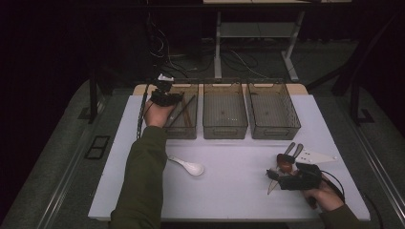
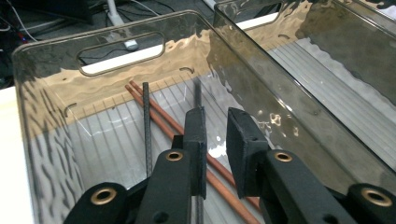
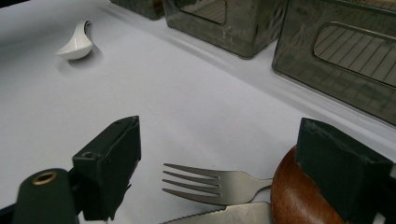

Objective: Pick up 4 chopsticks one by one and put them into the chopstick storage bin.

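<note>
My left gripper (image 1: 167,98) hangs over the left smoky bin (image 1: 187,130), held by a hand in an olive sleeve. In the left gripper view its jaws (image 2: 216,116) stand a narrow gap apart with nothing between the pads. Below them in the bin (image 2: 51,93) lie two reddish-brown chopsticks (image 2: 156,114) and two black chopsticks (image 2: 147,126); one runs under the left jaw. My right gripper (image 1: 285,172) rests near the front right, open wide (image 3: 219,126) over a metal fork (image 3: 205,184), a knife blade (image 3: 224,217) and a wooden spoon (image 3: 294,198).
Two more clear bins, the middle one (image 1: 224,129) and the right one (image 1: 274,131), stand in a row at the back of the white table (image 1: 229,191). A white ceramic spoon (image 1: 189,166) lies at centre left. A white three-cornered piece (image 1: 319,156) sits beside the cutlery.
</note>
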### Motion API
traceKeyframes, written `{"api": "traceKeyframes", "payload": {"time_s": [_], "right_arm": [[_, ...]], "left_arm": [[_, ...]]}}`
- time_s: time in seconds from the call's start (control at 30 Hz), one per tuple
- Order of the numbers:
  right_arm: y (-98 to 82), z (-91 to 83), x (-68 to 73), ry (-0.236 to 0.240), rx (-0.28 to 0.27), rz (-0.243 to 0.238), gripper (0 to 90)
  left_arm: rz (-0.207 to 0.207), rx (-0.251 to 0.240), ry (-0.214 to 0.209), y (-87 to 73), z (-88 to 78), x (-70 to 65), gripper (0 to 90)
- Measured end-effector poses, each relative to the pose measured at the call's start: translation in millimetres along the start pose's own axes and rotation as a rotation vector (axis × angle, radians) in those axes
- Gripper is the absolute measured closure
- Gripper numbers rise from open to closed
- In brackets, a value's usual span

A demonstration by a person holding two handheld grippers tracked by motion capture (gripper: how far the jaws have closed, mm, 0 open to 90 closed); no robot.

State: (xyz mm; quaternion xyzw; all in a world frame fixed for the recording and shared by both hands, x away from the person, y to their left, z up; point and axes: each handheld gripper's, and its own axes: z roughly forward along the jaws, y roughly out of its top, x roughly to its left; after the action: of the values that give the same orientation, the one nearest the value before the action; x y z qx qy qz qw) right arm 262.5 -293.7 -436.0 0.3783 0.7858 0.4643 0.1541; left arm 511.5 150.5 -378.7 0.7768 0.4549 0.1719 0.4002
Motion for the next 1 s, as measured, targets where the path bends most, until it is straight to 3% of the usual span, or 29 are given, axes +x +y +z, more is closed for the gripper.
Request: {"api": "traceKeyframes", "payload": {"time_s": [0.13, 0.3, 0.43, 0.53, 0.73, 0.9, 1.0], "right_arm": [[-0.1, 0.1, 0.2, 0.001, 0.000, -0.002, 14.3], [-0.1, 0.5, 0.1, 0.000, 0.002, -0.003, 14.3], [0.0, 0.7, 0.1, -0.001, 0.003, -0.001, 14.3], [0.0, 0.9, 0.1, -0.001, 0.005, 0.000, 14.3], [0.0, 0.7, -0.1, -0.001, 0.004, -0.001, 14.3], [-0.3, 0.5, -0.5, -0.003, 0.003, -0.002, 14.3], [-0.4, 0.3, -0.3, -0.003, 0.002, -0.003, 14.3]], "left_arm": [[-0.001, 0.000, -0.004, 0.1, -1.6, 0.1, 68.3], [0.011, 0.012, -0.053, 0.5, -4.7, -4.0, 59.4], [0.001, -0.014, -0.104, 1.6, -9.1, -9.2, 53.2], [0.039, -0.010, -0.119, 2.9, -13.3, -13.5, 49.5], [0.075, -0.035, -0.147, 0.1, -23.0, -20.7, 43.9], [0.073, -0.064, -0.177, -5.2, -32.3, -29.9, 40.4], [0.094, -0.079, -0.196, -8.4, -38.6, -36.1, 38.8]]}}
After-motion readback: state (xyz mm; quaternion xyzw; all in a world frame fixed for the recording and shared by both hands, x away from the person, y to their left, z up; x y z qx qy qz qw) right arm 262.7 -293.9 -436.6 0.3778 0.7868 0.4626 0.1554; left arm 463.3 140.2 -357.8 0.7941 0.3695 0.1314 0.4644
